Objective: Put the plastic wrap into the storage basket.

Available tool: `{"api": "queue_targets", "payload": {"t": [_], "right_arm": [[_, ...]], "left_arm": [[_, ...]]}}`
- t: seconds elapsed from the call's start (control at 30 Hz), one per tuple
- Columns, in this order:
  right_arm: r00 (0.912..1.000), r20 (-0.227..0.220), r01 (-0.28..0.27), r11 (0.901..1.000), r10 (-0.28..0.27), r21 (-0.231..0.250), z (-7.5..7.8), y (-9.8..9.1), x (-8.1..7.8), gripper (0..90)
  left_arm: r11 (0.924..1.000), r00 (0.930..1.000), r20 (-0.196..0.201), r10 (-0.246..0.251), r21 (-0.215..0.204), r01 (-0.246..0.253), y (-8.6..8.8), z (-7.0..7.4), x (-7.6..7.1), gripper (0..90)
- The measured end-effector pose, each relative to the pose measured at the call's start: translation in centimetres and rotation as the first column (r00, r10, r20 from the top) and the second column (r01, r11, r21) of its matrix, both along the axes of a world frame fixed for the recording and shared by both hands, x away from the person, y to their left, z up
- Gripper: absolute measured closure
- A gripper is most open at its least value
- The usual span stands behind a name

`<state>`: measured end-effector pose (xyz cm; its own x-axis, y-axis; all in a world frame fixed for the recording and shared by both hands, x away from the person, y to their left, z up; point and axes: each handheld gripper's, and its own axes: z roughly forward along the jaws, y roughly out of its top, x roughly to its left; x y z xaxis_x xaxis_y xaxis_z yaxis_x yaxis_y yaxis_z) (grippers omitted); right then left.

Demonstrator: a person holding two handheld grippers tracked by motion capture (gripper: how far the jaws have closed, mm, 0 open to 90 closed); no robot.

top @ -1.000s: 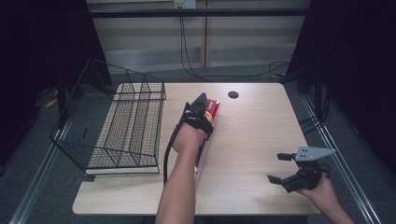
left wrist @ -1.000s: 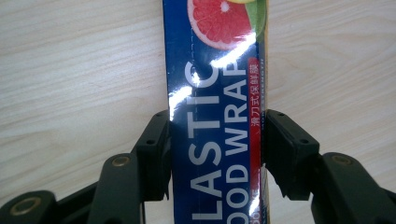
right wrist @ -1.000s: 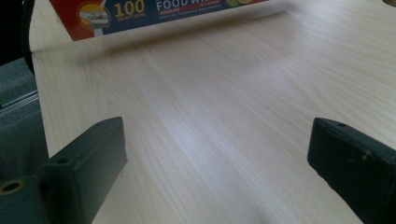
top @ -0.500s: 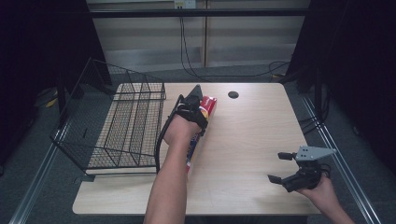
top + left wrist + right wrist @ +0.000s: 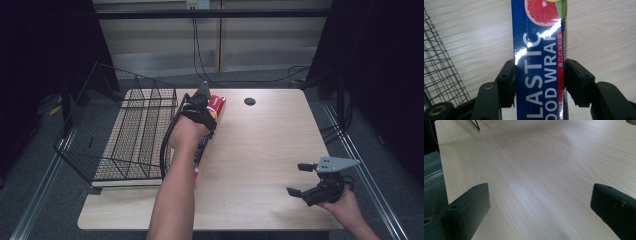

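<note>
Over the last second the left gripper (image 5: 202, 102) has carried the plastic food wrap box (image 5: 209, 131) toward nine o'clock across the bench (image 5: 260, 150), and the box's far end has risen off the wood. It now sits just beside the right wall of the wire basket (image 5: 125, 135), where earlier it lay nearer the bench's middle. Judged from that drift, the step in hand looks like lifting the box over the basket's rim to lay it inside; the pick-up seems done and the placing is not yet begun.

In the left gripper view the fingers (image 5: 507, 82) are clenched on the box (image 5: 539, 65), one pad on each long side, squarely across the printed lettering, with the basket mesh (image 5: 439, 65) at nine o'clock.

The left forearm reaches from six o'clock toward twelve, wrist bent so the gripper points forward and down along the box. The right gripper (image 5: 306, 179) has kept still low at the bench's five o'clock corner, its fingers (image 5: 466, 210) spread wide with bare wood between them, grasping nothing.
</note>
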<state>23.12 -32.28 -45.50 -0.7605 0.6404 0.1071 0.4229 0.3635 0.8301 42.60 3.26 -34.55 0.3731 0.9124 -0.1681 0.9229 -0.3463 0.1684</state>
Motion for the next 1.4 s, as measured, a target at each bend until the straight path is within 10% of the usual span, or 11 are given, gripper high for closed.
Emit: {"api": "queue_targets", "payload": {"t": [1.4], "right_arm": [[1.0000, 0.009, -0.001, 0.9999, 0.002, -0.010, 0.0, 0.2, -0.1, 2.2]], "left_arm": [[0.9930, 0.9915, 0.059, 0.116, 0.016, -0.117, 5.6, 7.3, 0.4, 47.1]]}}
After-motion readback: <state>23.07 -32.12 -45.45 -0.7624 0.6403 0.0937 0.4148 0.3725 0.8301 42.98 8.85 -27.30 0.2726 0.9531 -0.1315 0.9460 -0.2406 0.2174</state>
